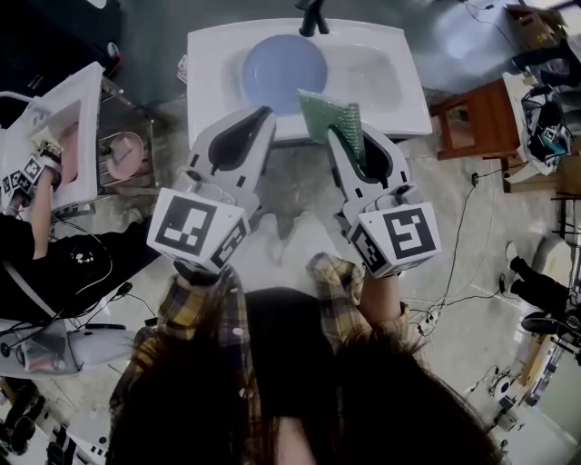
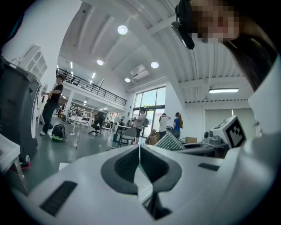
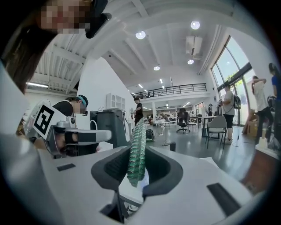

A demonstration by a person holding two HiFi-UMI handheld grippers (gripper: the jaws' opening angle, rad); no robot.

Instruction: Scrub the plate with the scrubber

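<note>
A round blue plate (image 1: 284,71) lies in the white sink basin (image 1: 399,109) at the top of the head view. My right gripper (image 1: 336,136) hovers at the basin's near edge, shut on a green scrubber (image 1: 332,118) that sticks out past its tips toward the plate's right side. In the right gripper view the scrubber (image 3: 137,147) stands on edge, pinched between the jaws. My left gripper (image 1: 264,113) is beside it at the near edge, just short of the plate, shut with nothing in it. In the left gripper view its jaws (image 2: 139,148) meet, and the scrubber (image 2: 168,141) shows to the right.
A black faucet (image 1: 313,18) stands at the basin's far edge. A wooden stool (image 1: 477,118) sits right of the sink. At the left is another white station (image 1: 73,136) with a pink dish (image 1: 123,150) and a person's arm. Cables trail on the floor.
</note>
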